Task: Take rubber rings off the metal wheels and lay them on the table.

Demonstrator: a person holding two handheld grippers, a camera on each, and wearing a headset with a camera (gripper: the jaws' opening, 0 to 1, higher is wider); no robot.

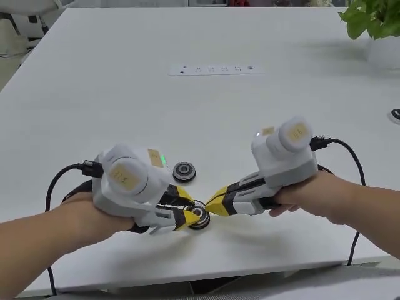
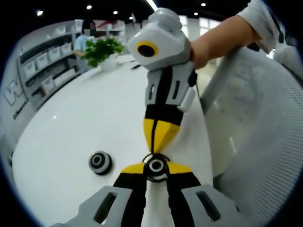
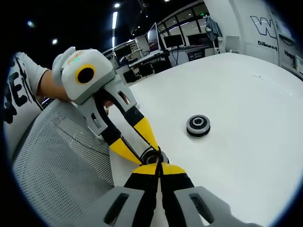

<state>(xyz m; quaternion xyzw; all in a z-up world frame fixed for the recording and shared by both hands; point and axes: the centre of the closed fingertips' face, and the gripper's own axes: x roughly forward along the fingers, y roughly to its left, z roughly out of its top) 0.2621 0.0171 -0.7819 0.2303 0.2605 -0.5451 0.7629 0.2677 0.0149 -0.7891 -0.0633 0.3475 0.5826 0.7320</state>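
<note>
A metal wheel (image 1: pixel 199 216) with a black rubber ring sits just above the white table (image 1: pixel 200 112) near its front edge. My left gripper (image 1: pixel 192 215) is shut on this wheel (image 2: pixel 156 166), one yellow tip on each side. My right gripper (image 1: pixel 209 204) meets it from the opposite side, its jaws pressed together on the ring's edge (image 3: pixel 158 163). In the left gripper view the right gripper (image 2: pixel 157 144) comes down from the top onto the wheel's rim. A second wheel (image 1: pixel 184 170) lies flat on the table just beyond, still wearing its ring (image 3: pixel 198 125).
A white power strip (image 1: pixel 215 69) lies at mid-table. A potted plant (image 1: pixel 374 19) stands at the far right corner. A mesh chair (image 2: pixel 255 132) is close behind the table's front edge. Black cables trail from both grippers.
</note>
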